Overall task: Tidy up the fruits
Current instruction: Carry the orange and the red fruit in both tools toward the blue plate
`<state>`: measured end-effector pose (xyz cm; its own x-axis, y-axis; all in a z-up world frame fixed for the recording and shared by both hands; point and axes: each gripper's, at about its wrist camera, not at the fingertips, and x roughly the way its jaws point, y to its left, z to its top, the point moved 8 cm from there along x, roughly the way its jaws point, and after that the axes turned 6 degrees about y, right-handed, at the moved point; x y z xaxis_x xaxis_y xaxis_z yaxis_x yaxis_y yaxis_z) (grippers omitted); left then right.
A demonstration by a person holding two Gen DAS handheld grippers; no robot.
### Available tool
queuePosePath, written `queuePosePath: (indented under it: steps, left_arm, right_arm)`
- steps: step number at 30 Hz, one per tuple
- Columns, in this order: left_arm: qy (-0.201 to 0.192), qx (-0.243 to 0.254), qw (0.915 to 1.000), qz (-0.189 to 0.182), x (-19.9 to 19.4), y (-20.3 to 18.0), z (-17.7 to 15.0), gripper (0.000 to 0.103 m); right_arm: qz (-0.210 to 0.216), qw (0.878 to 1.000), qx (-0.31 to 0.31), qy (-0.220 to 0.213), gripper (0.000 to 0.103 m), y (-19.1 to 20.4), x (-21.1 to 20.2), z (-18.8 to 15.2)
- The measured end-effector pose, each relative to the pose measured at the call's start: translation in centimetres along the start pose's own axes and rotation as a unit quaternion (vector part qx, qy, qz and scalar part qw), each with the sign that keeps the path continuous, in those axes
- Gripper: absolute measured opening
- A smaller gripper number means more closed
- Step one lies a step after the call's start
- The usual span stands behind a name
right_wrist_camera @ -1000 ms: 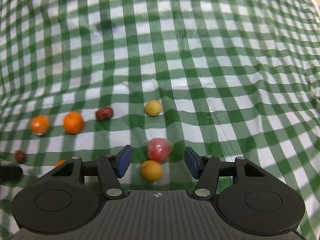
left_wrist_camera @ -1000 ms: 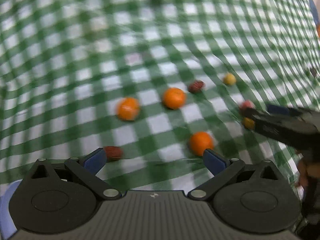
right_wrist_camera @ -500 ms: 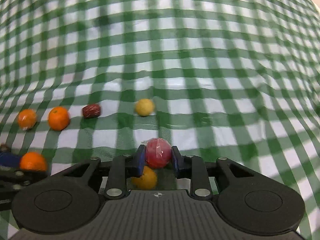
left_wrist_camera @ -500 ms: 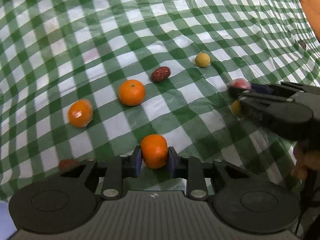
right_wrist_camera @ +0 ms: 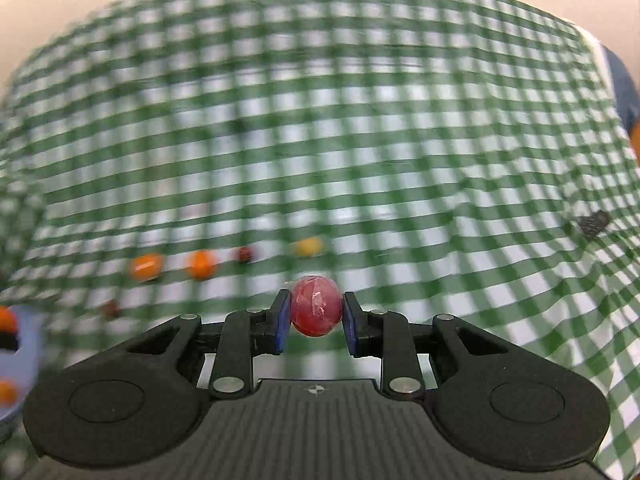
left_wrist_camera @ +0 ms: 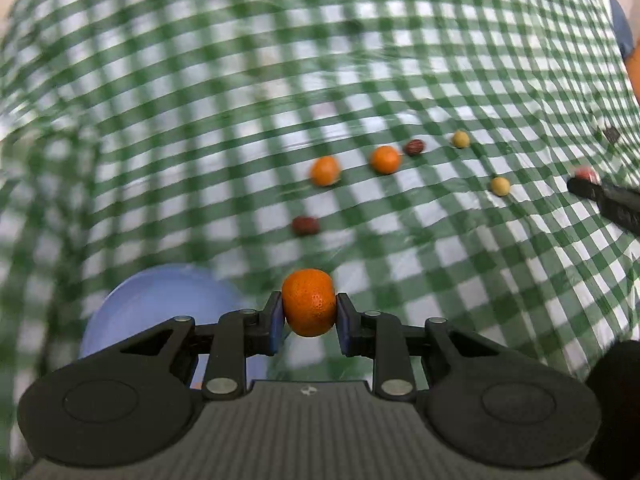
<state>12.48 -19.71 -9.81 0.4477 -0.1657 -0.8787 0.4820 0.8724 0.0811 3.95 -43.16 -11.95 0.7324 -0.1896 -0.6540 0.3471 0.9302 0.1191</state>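
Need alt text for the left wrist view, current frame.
The left tongs grip an orange mandarin above a green checked tablecloth, with a pale blue plate just below-left. Farther off lie two mandarins, two dark red fruits and two small yellow ones; the background is motion-blurred.

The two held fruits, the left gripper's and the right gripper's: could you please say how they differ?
The orange fruit in the left gripper has plain, dimpled skin; the red fruit in the right gripper looks wrapped in shiny film. Both are round and clamped between blue fingers.
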Motion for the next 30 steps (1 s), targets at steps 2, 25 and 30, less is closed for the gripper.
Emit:
queuePosePath:
  steps: [2, 25, 30]
  left_arm:
    - [0.0, -0.017, 0.9998, 0.008, -2.0, 1.7, -1.9, 0.029]
    - [-0.038, -0.133, 0.9901, 0.021, -13.2, 10.7, -15.9, 0.029]
    - [-0.049, -0.138, 0.9891, 0.014, -13.5, 10.7, -15.9, 0.029]
  right_arm:
    - [0.033, 0.999, -0.016, 0.01, 0.028, 3.1, -2.2, -1.3]
    - [0.221, 0.955, -0.19, 0.053, 0.028, 24.7, -16.5, -9.2]
    - [0.215, 0.955, -0.198, 0.049, 0.028, 25.0, -17.0, -9.3]
